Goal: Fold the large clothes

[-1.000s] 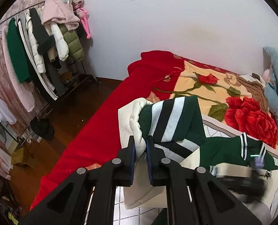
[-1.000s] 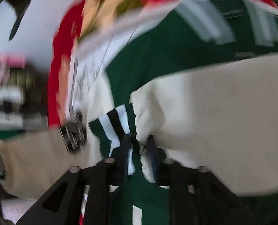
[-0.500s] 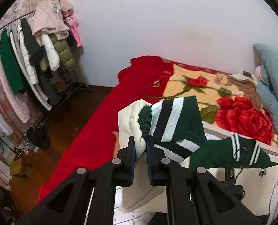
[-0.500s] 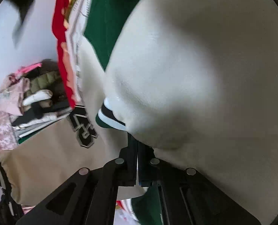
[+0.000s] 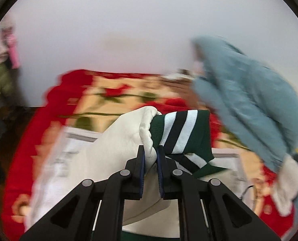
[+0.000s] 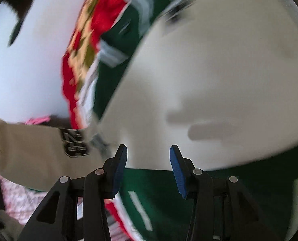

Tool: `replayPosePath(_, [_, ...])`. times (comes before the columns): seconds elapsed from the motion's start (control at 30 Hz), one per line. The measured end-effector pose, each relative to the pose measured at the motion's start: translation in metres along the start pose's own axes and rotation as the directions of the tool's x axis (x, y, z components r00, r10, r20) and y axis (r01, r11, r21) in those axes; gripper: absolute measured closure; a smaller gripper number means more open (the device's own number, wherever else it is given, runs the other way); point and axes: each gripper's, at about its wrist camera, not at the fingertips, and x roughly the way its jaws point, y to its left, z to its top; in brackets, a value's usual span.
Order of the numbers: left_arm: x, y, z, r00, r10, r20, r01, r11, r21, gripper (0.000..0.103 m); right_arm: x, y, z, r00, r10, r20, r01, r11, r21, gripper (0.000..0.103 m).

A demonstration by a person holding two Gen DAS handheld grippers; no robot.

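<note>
The left hand-held gripper [image 5: 150, 156] pinches the cream sleeve [image 5: 126, 138] of the jacket just beside its green striped cuff [image 5: 181, 134], lifted above the bed [image 5: 22, 150]. The right hand-held gripper [image 6: 148, 156] has just been opening and stands apart, nothing between its pads (the view is blurred), close over the jacket's cream panel [image 6: 219, 80].

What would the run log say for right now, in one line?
left gripper: shut on cream sleeve | right gripper: open, just released, nothing between pads
</note>
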Motion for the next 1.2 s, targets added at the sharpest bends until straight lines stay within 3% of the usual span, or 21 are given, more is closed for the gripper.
replayPosePath(0.07, [0.018, -0.047, -0.008, 0.997, -0.069, -0.037, 0.070, 0.997, 0.022, 0.095, -0.038, -0.035, 0.002, 0.998, -0.052, 0.045, 0.051, 0.998, 0.028, 0.057])
replayPosePath(0.17, [0.060, -0.106, -0.030, 0.978, -0.102, -0.180, 0.112, 0.992, 0.050, 0.090, -0.072, -0.084, 0.003, 0.989, -0.127, 0.080, 0.123, 0.991, 0.055, 0.057])
replayPosePath(0.27, [0.106, -0.145, -0.067, 0.939, -0.097, -0.330, 0.132, 0.988, 0.084, 0.085, -0.106, -0.129, 0.001, 0.978, -0.188, 0.094, 0.178, 0.978, 0.112, 0.057])
replayPosePath(0.33, [0.124, -0.157, -0.091, 0.913, -0.120, -0.390, 0.167, 0.982, 0.089, 0.073, -0.113, -0.147, -0.004, 0.973, -0.212, 0.094, 0.199, 0.971, 0.132, 0.057])
replayPosePath(0.37, [0.130, -0.161, -0.100, 0.901, -0.127, -0.415, 0.180, 0.979, 0.091, 0.044, -0.118, -0.154, -0.005, 0.971, -0.220, 0.097, 0.205, 0.969, 0.137, 0.057])
replayPosePath(0.4, [0.133, -0.162, -0.109, 0.892, -0.123, -0.434, 0.181, 0.979, 0.095, 0.006, -0.117, -0.156, -0.005, 0.970, -0.221, 0.101, 0.206, 0.969, 0.138, 0.056])
replayPosePath(0.43, [0.136, -0.162, -0.116, 0.891, -0.107, -0.441, 0.169, 0.980, 0.102, 0.000, -0.133, -0.170, -0.003, 0.968, -0.228, 0.102, 0.214, 0.967, 0.136, 0.047])
replayPosePath(0.5, [0.133, -0.153, -0.123, 0.890, -0.087, -0.447, 0.144, 0.985, 0.095, 0.000, -0.141, -0.170, -0.002, 0.962, -0.243, 0.121, 0.227, 0.965, 0.132, 0.030])
replayPosePath(0.57, [0.129, -0.140, -0.125, 0.893, -0.046, -0.448, 0.096, 0.991, 0.090, 0.000, -0.161, -0.172, -0.001, 0.960, -0.237, 0.151, 0.218, 0.967, 0.132, 0.029])
replayPosePath(0.63, [0.117, -0.118, -0.123, 0.907, 0.039, -0.420, -0.005, 0.997, 0.081, 0.000, -0.165, -0.158, 0.002, 0.960, -0.206, 0.190, 0.184, 0.975, 0.126, 0.029])
replayPosePath(0.7, [0.100, -0.091, -0.121, 0.903, 0.187, -0.386, -0.170, 0.982, 0.077, 0.000, -0.164, -0.147, 0.010, 0.961, -0.152, 0.230, 0.130, 0.986, 0.107, 0.029])
replayPosePath(0.83, [0.079, -0.045, -0.131, 0.859, 0.399, -0.321, -0.402, 0.914, 0.059, 0.000, -0.119, -0.099, 0.035, 0.974, -0.091, 0.206, 0.079, 0.995, 0.066, 0.029])
replayPosePath(0.9, [0.080, -0.029, -0.141, 0.826, 0.462, -0.324, -0.463, 0.883, 0.079, 0.000, -0.086, -0.078, 0.050, 0.982, -0.080, 0.173, 0.076, 0.997, 0.033, 0.029])
replayPosePath(0.97, [0.085, -0.014, -0.152, 0.793, 0.498, -0.351, -0.499, 0.861, 0.096, 0.000, -0.050, -0.071, 0.068, 0.984, -0.143, 0.108, 0.141, 0.990, 0.024, 0.029])
replayPosePath(1.03, [0.088, -0.006, -0.162, 0.784, 0.496, -0.374, -0.503, 0.860, 0.087, 0.000, -0.004, -0.065, 0.086, 0.983, -0.183, 0.015, 0.184, 0.982, -0.041, 0.035])
replayPosePath(1.07, [0.089, -0.004, -0.166, 0.781, 0.493, -0.382, -0.502, 0.861, 0.085, 0.000, 0.016, -0.063, 0.091, 0.963, -0.269, -0.016, 0.265, 0.956, -0.125, 0.043])
replayPosePath(1.13, [0.086, -0.004, -0.175, 0.777, 0.496, -0.388, -0.506, 0.858, 0.085, 0.000, 0.016, -0.053, 0.090, 0.931, -0.366, -0.005, 0.357, 0.911, -0.209, 0.059])
replayPosePath(1.2, [0.081, -0.005, -0.184, 0.775, 0.490, -0.399, -0.507, 0.859, 0.072, 0.000, -0.005, -0.041, 0.086, 0.890, -0.449, 0.081, 0.454, 0.856, -0.245, 0.062])
